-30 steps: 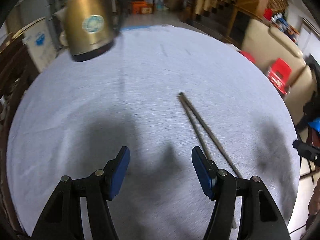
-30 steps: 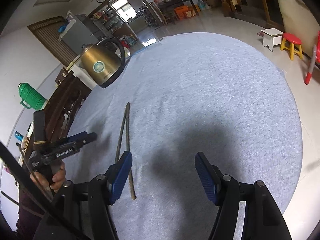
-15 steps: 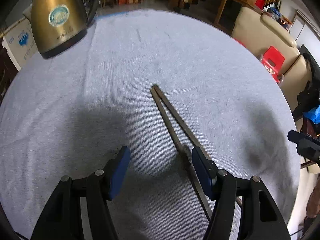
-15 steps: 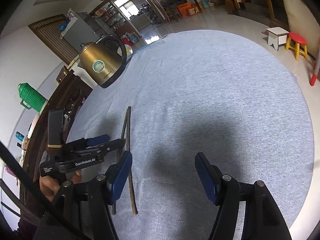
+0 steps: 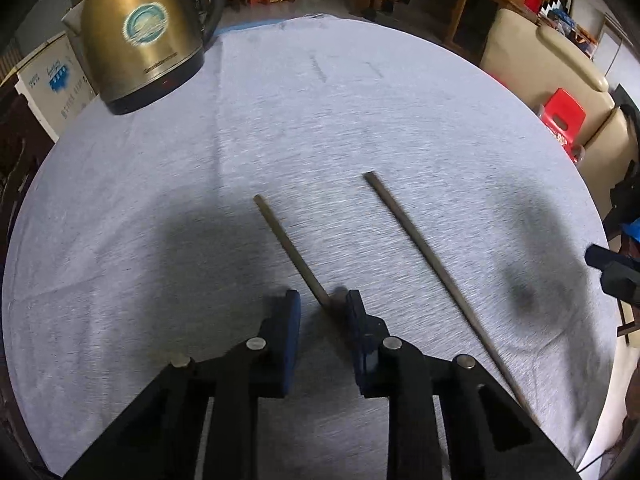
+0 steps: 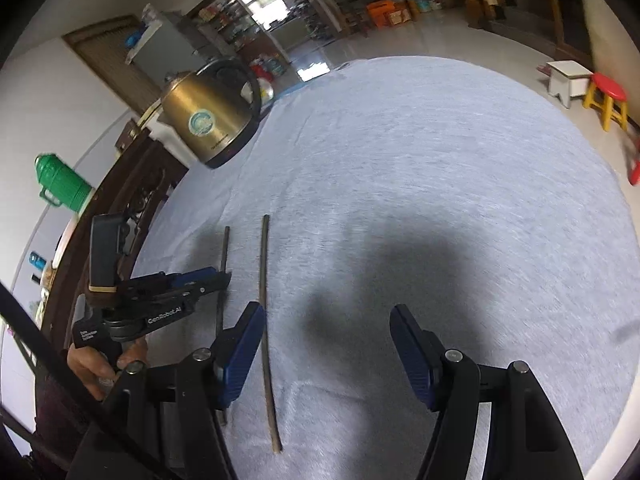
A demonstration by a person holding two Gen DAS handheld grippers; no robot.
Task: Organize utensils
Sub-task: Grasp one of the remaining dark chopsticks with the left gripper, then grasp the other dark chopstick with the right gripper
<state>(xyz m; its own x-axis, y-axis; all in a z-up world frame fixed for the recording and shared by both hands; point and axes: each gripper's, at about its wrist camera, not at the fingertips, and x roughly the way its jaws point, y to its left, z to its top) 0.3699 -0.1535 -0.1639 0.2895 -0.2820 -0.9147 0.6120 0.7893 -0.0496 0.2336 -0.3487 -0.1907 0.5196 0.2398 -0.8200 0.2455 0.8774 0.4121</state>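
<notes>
Chopsticks (image 5: pixel 432 264) now lie apart; left claw (image 5: pixel 320 304) closing around one.

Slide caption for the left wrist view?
Left gripper closing around one chopstick on the grey tablecloth, second chopstick alongside.

Soft daylight comes from the bright doorway (image 6: pixel 264 4) at the far end of the room. Broad, blurred shadows lie on the grey tablecloth (image 5: pixel 360 112). Both views bend strongly at the edges, with black corners. Motion blur streaks the cloth, and the kettle (image 5: pixel 140 28) carries a dull sheen.
</notes>
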